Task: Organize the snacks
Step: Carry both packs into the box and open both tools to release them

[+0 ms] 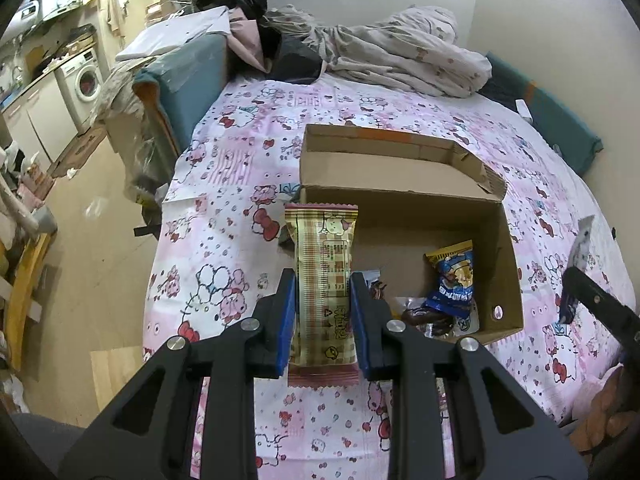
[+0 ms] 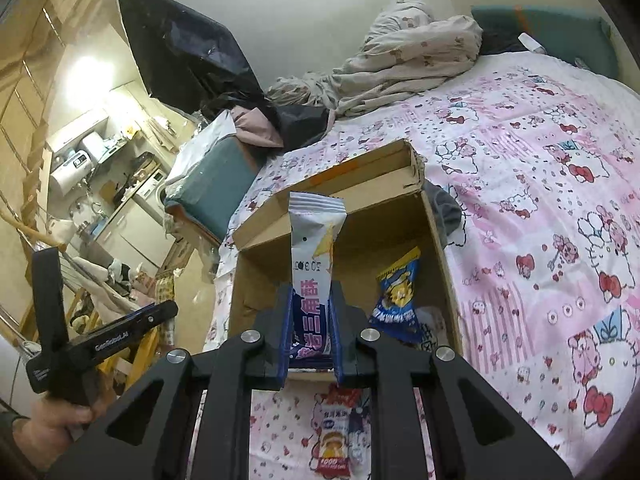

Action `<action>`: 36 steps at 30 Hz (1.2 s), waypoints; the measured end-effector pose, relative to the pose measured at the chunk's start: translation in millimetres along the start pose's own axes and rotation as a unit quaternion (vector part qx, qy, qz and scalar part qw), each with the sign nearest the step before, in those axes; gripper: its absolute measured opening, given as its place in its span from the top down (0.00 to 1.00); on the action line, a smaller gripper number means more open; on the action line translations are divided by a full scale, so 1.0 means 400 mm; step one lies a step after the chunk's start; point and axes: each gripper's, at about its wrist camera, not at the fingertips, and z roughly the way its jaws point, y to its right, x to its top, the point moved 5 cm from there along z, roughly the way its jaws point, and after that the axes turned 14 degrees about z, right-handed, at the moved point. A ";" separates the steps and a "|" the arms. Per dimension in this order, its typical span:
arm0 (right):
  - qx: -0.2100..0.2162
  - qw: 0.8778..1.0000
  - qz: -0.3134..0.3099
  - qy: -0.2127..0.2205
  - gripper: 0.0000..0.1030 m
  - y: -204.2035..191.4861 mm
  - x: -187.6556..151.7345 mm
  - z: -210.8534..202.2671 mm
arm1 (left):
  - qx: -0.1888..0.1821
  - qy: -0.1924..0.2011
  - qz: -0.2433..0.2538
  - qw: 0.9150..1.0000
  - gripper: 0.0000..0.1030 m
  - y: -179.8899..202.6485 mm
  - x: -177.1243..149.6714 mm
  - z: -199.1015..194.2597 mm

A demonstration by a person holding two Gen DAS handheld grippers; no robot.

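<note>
Left gripper (image 1: 323,312) clamped the beige snack bar (image 1: 323,288), held at the cardboard box's (image 1: 508,280) near-left corner. Right gripper (image 2: 310,328) clamped the white-purple packet (image 2: 314,280) over the box. Best release: low, beside the blue packet (image 1: 454,280).

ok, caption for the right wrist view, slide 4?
Right tool grips a white-and-purple snack packet above the open cardboard box, a blue snack bag already inside.
</note>
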 end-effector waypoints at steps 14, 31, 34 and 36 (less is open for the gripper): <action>-0.031 0.999 0.001 -0.019 0.83 0.029 0.046 0.104 | -0.012 -0.005 0.021 1.000 0.79 0.035 0.036 0.095; -0.075 0.992 0.019 -0.102 0.83 0.083 -0.026 0.225 | -0.078 -0.047 0.021 0.996 0.78 0.090 -0.004 0.249; -0.081 0.990 0.024 -0.116 0.83 0.091 -0.034 0.242 | -0.083 -0.058 0.014 0.995 0.78 0.089 -0.004 0.263; -0.087 0.988 0.031 -0.125 0.83 0.101 -0.040 0.252 | -0.075 -0.057 0.014 0.995 0.78 0.086 -0.003 0.265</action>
